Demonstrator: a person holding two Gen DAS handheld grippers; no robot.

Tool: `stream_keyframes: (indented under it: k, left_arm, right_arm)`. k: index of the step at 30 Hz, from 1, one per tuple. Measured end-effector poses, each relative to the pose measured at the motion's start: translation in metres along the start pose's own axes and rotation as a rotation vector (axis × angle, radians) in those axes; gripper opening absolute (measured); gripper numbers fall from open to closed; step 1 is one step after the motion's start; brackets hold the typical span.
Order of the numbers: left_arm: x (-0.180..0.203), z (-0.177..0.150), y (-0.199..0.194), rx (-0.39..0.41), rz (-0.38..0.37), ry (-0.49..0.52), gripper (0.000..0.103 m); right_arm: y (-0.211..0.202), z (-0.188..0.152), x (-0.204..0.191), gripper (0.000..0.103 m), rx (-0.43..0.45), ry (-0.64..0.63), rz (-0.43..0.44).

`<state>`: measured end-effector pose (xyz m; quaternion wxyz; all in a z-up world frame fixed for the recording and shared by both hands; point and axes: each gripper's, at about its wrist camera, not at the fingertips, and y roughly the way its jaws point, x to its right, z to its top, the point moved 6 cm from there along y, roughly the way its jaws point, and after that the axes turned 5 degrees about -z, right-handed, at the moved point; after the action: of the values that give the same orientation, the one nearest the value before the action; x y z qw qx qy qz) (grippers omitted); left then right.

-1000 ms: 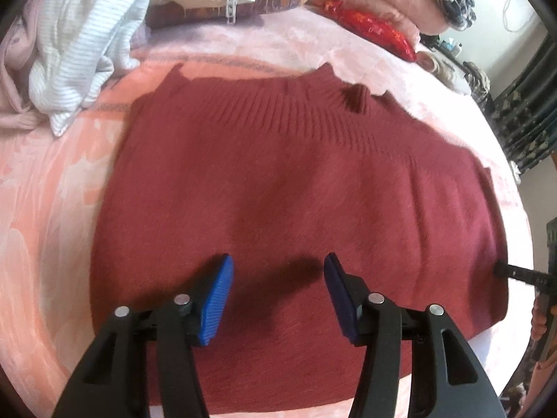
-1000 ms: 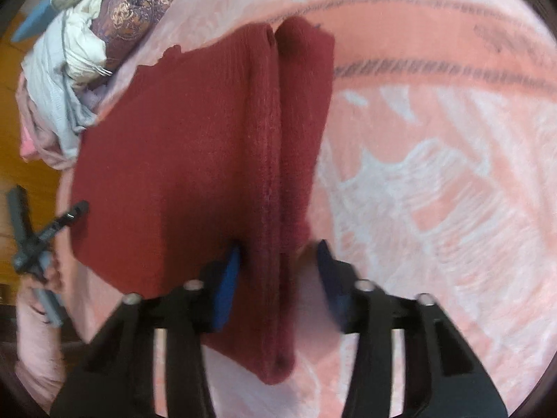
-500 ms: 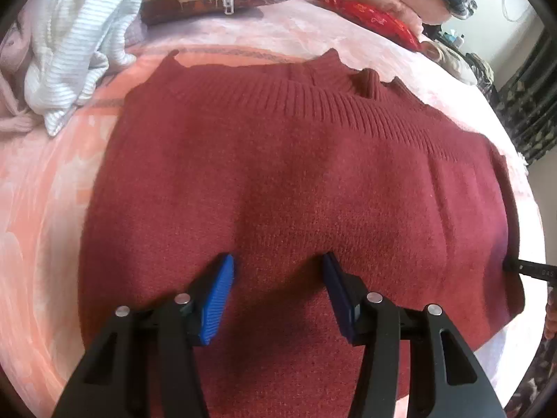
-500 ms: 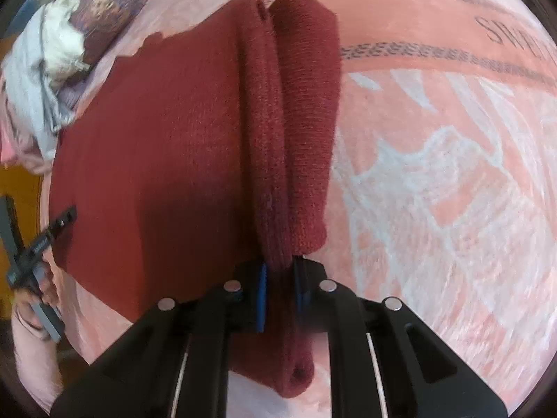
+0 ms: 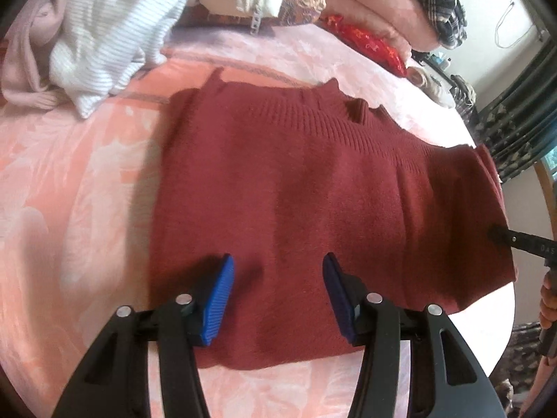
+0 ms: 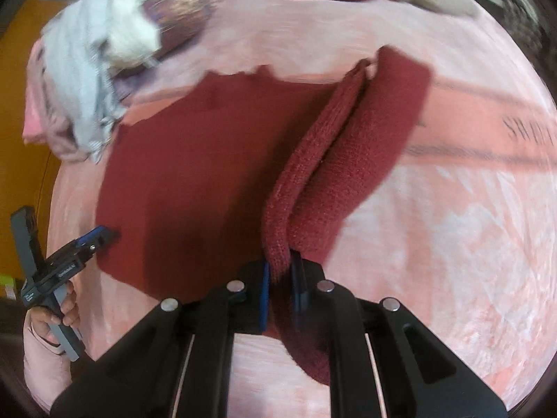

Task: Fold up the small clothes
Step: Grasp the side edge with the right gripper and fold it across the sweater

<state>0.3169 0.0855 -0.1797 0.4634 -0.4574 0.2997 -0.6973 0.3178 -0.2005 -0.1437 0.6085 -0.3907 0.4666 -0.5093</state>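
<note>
Jaws of the right gripper point(image 6: 281, 275) were clenched on a raised ridge of the red sweater point(image 5: 313, 209), having just been closing, with the knit pinched between the blue pads. Jaws of the left gripper point(image 5: 278, 292) stood released, apart over the sweater's near part, nothing between them; whether the tips touched the cloth could not be told.

Sweater lay spread on the pink blanket point(image 5: 69, 191), ribbed band on the far side from the left jaws. In the right wrist view the pinched edge ran away from the jaws as a doubled fold, lifted off the blanket near the pads; the sweater's flat body lay to the left of the jaws and a narrower strip of it to their right. Left gripper showed at the far left of that view, held in a hand point(image 6: 55, 317), at the sweater's opposite edge.

A heap of other clothes point(image 5: 104, 35) sat beyond the sweater, well apart from both sets of jaws.

Step in hand, as judged: first side fold, right edge gripped and raised.

Next move would call for carrying the pinched edge across toward the left jaws and laying it flat on the body. The left gripper could pin the near part to stop the whole sweater sliding on the blanket. Knit looked thick and soft, so the lower layer might drag along.
</note>
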Motion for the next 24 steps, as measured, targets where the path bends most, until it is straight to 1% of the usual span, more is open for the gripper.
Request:
stream_keyframes:
  k: [2,5,7,9,10,11,12,13,15,16,17,19,22,23,24]
  left_arm:
    - [-0.003,-0.001,-0.003,0.001,-0.009,-0.006,0.053]
    - [-0.006,-0.002,-0.006,-0.001,-0.024,-0.01,0.053]
    - [-0.006,-0.003,-0.007,0.001,-0.03,-0.009,0.053]
    - [-0.006,-0.004,-0.005,-0.002,-0.028,-0.008,0.053]
    - [-0.007,-0.005,-0.004,-0.007,-0.028,-0.014,0.053]
    - [-0.008,-0.006,-0.002,-0.011,-0.03,-0.021,0.053]
    - [-0.008,-0.007,-0.001,-0.012,-0.033,-0.025,0.053]
    - [-0.007,-0.007,0.0,-0.016,-0.039,-0.031,0.053]
    - [-0.003,-0.007,0.002,-0.019,-0.046,-0.033,0.054]
    - [-0.001,-0.007,0.003,-0.021,-0.051,-0.031,0.054]
    - [0.002,-0.007,0.004,-0.024,-0.057,-0.031,0.054]
    - [0.013,-0.005,0.007,-0.026,-0.084,-0.035,0.056]
    - [0.036,-0.004,0.013,-0.032,-0.139,-0.04,0.06]
    - [0.044,-0.004,0.016,-0.037,-0.154,-0.04,0.061]
    - [0.053,-0.003,0.019,-0.041,-0.17,-0.039,0.062]
  right_arm:
    - [0.006,0.001,-0.025,0.009,-0.009,-0.034,0.003]
    - [0.022,-0.002,-0.053,0.009,-0.027,-0.091,-0.015]
    - [0.036,-0.005,-0.064,0.009,-0.05,-0.106,-0.02]
    - [0.051,-0.009,-0.067,0.01,-0.075,-0.116,-0.03]
    - [0.061,-0.013,-0.067,0.015,-0.095,-0.117,-0.032]
    - [0.068,-0.016,-0.068,0.022,-0.114,-0.114,-0.016]
    - [0.072,-0.017,-0.069,0.023,-0.118,-0.108,-0.005]
    - [0.073,-0.019,-0.07,0.027,-0.115,-0.098,0.031]
    - [0.07,-0.023,-0.07,0.037,-0.129,-0.087,0.124]
    - [0.066,-0.025,-0.07,0.044,-0.128,-0.083,0.156]
    - [0.059,-0.026,-0.069,0.046,-0.115,-0.083,0.182]
    - [0.044,-0.028,-0.066,0.046,-0.087,-0.101,0.202]
    - [0.018,-0.03,-0.05,0.046,-0.046,-0.086,0.234]
    - [0.013,-0.03,-0.044,0.046,-0.034,-0.082,0.227]
    - [0.006,-0.03,-0.035,0.046,-0.017,-0.081,0.202]
